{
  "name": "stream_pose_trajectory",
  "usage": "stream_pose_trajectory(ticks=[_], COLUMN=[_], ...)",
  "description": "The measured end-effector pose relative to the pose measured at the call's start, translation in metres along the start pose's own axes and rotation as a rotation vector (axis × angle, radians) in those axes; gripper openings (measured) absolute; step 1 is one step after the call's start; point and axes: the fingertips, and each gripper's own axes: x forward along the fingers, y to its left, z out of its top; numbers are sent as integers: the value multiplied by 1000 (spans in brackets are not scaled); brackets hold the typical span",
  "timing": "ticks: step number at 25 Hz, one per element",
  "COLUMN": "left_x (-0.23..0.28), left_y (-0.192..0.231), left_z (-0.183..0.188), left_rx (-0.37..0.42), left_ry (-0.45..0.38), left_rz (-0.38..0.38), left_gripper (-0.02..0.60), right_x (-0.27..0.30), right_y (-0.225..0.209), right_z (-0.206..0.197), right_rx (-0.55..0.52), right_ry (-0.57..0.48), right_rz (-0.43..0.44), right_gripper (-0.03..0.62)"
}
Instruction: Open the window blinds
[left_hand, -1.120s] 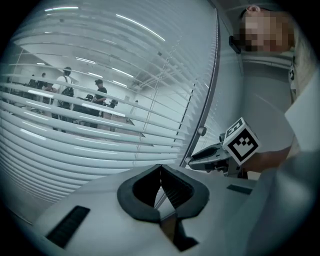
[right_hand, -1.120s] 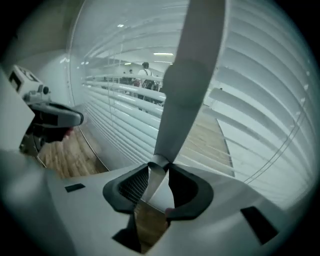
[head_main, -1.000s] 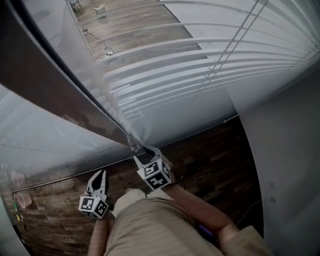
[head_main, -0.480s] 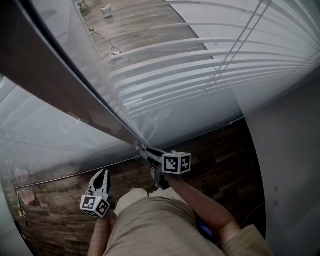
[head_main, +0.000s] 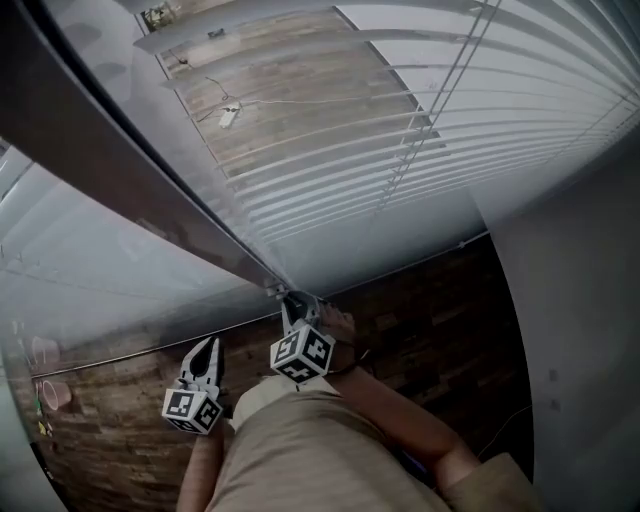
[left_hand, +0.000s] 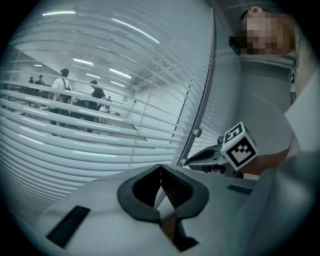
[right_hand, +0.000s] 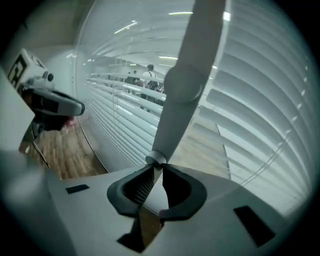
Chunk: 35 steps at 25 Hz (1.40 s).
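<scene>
**Nearest.** The left gripper (left_hand: 160, 169) sits at the lower left of the head view. Its jaws are pressed together with nothing between them, so it is idle and clear of the work.

**Next.** The right gripper (right_hand: 156, 165) sits at lower centre of the head view. Its jaws have just been closing and now pinch the bottom end of the tilt wand (right_hand: 176, 95), which stands between their tips.

**Task item.** The window blinds (head_main: 420, 150) fill the upper half of the head view, ahead of the person. The slats are partly tilted, and wooden flooring shows through them at upper centre. Lift cords (head_main: 445, 95) run down at upper right.

**Handling, as judged.**
- The wand looks light, stiff and smooth.
- A twist about its own length should turn the slats.
- The pinch is right at the end cap, where smooth plastic could spin inside the pads.
- A hold slightly higher on the shaft would be surer.
- The slats appear thin and easily kinked, so they are no place to take hold.

**Not verifiable.**
- The wand's upper end and its coupling are cut off by the frame.
- In the head view the wand is only a dark blurred band from the upper left.
- No view shows the headrail.
- Small objects on the floor (head_main: 430, 320) at the far left edge, and on the flooring beyond the slats, are too small to name.
</scene>
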Motion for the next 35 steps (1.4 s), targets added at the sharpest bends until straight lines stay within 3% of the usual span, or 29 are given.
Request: stream_pose_trajectory(ticks=[3, 5, 6, 11, 14, 17, 22, 24, 26, 30, 35], left_x=[-3, -5, -6, -9, -11, -11, -6, -5, -3, -2, -2], left_y=[-1, 1, 2, 3, 4, 5, 4, 2, 1, 3, 5], left_z=[-2, -4, -5, -4, -4, -6, -6, -4, -3, -3, -3], left_rx=[-6, -14, -16, -19, -21, -22, -20, -20, -19, -21, -40], left_ry=[0, 2, 3, 0, 3, 8, 10, 5, 1, 2, -5], left_rz=[7, 12, 16, 29, 38, 42, 39, 37, 34, 32, 35], left_gripper=[12, 12, 12, 12, 12, 12, 12, 12, 12, 12, 12], right_x=[-4, -7, -7, 3, 6, 6, 9, 10, 10, 10, 15], right_y=[1, 2, 3, -1, -6, -5, -1, 0, -1, -5, -3], right_z=[-2, 0, 1, 4, 4, 4, 6, 5, 3, 3, 0], right_rx=[169, 266, 354, 991, 1155, 1098, 592, 583, 807, 1462, 2062], right_ry=[-48, -94, -122, -195, -193, -193, -86, -90, -134, -241, -399], right_rz=[126, 188, 231, 490, 569, 559, 248, 246, 379, 823, 1283], right_gripper=[72, 137, 150, 166, 132, 129, 129, 130, 129, 127, 129])
